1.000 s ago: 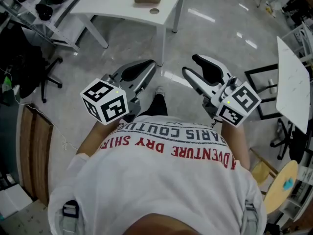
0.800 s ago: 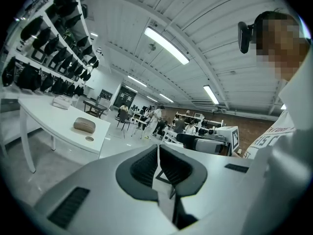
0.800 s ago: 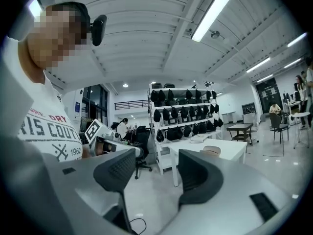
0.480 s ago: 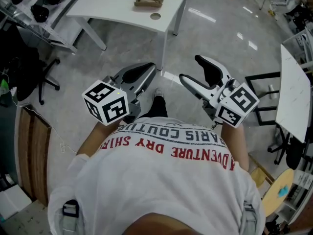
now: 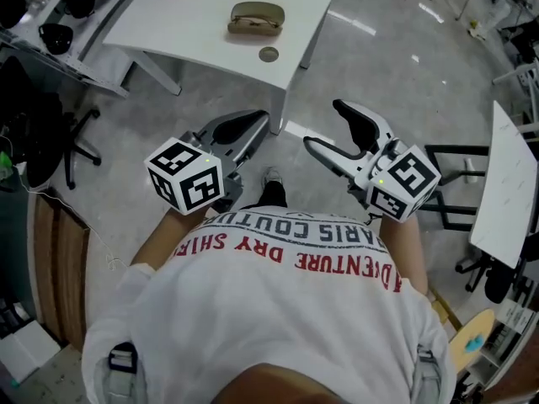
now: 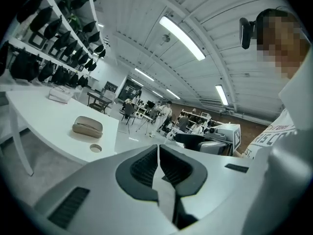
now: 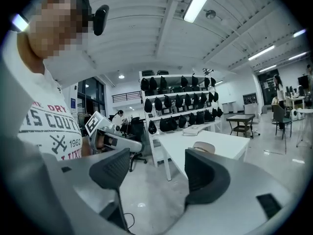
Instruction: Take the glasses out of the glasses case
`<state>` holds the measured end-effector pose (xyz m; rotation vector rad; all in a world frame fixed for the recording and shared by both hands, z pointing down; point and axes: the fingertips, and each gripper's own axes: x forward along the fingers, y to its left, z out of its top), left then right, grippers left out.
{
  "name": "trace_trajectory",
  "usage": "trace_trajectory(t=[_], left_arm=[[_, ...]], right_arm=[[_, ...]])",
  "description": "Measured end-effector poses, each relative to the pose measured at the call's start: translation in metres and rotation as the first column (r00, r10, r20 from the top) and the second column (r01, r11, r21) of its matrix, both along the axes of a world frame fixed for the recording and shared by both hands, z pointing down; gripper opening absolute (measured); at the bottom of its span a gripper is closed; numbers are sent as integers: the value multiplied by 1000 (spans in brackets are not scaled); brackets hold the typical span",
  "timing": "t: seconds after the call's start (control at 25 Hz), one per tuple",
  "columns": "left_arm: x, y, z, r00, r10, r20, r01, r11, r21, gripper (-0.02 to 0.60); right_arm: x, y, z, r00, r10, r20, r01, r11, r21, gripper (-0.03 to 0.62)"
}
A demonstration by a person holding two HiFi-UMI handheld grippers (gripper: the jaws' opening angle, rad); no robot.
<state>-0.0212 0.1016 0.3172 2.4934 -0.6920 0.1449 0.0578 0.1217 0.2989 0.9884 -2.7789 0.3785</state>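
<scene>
Well short of the glasses case, the right gripper is opening empty, the left gripper has its jaws together; best approach it level.

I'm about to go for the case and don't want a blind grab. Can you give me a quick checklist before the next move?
1. Glasses case in sight on the table: ok.
2. Case lid open: not ok, it is shut.
3. Glasses inside: cannot tell.
4. Right gripper ready: ok, jaws opening, nothing between them.
5. Left gripper ready: not ok, jaws together, empty.
6. Grippers at the case: not ok, both are over the floor, short of the table.
</scene>
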Motion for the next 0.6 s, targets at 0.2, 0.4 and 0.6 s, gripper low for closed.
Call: trace_trajectory(t=[0.2,0.4,0.6], left_arm=[[2,-58,16,1000,-9,8,9,999,-34,35],[4,-110,23,1000,-24,17,25,999,-36,35],[1,-149,26,999,-42,16,43,999,-31,35]], right_arm=[[-2,-56,14,1000,-29,-12,28,999,-38,330],[-3,-104,23,998,-58,-33,56,996,-62,330],[-3,-143,25,995,-78,-59,75,996,-50,330]])
